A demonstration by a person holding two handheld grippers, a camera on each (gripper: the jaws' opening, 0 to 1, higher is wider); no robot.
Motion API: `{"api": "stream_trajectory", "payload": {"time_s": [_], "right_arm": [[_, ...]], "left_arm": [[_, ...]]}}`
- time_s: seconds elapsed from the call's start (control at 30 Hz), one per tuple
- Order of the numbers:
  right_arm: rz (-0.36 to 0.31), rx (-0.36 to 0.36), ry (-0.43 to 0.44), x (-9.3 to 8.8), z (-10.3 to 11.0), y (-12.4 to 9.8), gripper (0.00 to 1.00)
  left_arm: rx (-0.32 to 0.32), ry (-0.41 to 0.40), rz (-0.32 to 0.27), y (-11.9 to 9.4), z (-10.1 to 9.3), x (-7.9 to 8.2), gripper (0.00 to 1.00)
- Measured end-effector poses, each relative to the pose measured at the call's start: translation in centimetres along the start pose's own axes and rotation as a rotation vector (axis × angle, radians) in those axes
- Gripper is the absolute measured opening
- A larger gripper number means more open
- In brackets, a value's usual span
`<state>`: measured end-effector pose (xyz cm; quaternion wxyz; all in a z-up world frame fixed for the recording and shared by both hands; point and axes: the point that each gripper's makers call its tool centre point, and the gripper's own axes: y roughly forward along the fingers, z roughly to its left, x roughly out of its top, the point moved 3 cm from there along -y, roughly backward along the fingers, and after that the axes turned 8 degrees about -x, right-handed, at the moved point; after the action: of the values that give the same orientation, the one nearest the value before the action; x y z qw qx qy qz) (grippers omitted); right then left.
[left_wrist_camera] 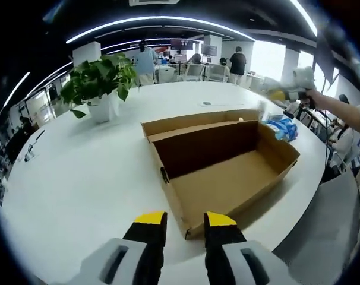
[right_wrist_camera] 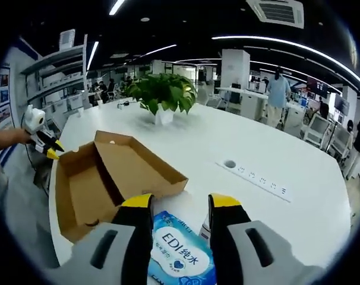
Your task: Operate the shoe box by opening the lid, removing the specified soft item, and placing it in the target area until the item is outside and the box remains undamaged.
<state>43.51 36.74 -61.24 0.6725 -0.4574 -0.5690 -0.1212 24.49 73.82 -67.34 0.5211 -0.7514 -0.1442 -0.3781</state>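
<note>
Brown cardboard shoe box (left_wrist_camera: 221,169) sits open & empty on white table (left_wrist_camera: 79,178); blue-white soft wipes pack (right_wrist_camera: 180,252) lies just beside it, between right tongs (right_wrist_camera: 180,205), apart; left tongs (left_wrist_camera: 185,221) apart too; item's out, next prob. just back off w/o bumping box.

The blue pack (right_wrist_camera: 181,252) on the counter reads "EDI" with Chinese characters "纯水"; smaller print below is too small to read.

Right claw (right_wrist_camera: 180,205), jaws apart, hovers over wipes pack (right_wrist_camera: 181,254) beside open shoe box (right_wrist_camera: 103,175).
</note>
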Motion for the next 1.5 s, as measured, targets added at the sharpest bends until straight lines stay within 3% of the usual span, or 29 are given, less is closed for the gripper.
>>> {"api": "stream_trajectory", "payload": {"time_s": [0.23,0.37,0.8,1.2,1.5], "right_arm": [[0.051,0.029,0.030,0.2,1.7,1.5,0.30],[0.077,0.040,0.038,0.1,2.3,2.7,0.29],[0.190,-0.006,0.162,-0.7,2.2,7.1,0.23],[0.276,-0.006,0.249,-1.8,3.7,8.7,0.21],[0.367,-0.071,0.288,-1.8,3.9,10.0,0.18]], "left_arm": [[0.023,-0.098,0.004,0.2,0.5,-0.4,0.11],[0.003,-0.153,-0.002,0.4,0.3,-0.5,0.06],[0.029,-0.170,0.014,0.5,0.1,-0.7,0.05],[0.040,-0.159,0.016,0.5,0.1,-0.7,0.05],[0.039,-0.160,0.013,0.5,0.0,-0.7,0.05]]}}
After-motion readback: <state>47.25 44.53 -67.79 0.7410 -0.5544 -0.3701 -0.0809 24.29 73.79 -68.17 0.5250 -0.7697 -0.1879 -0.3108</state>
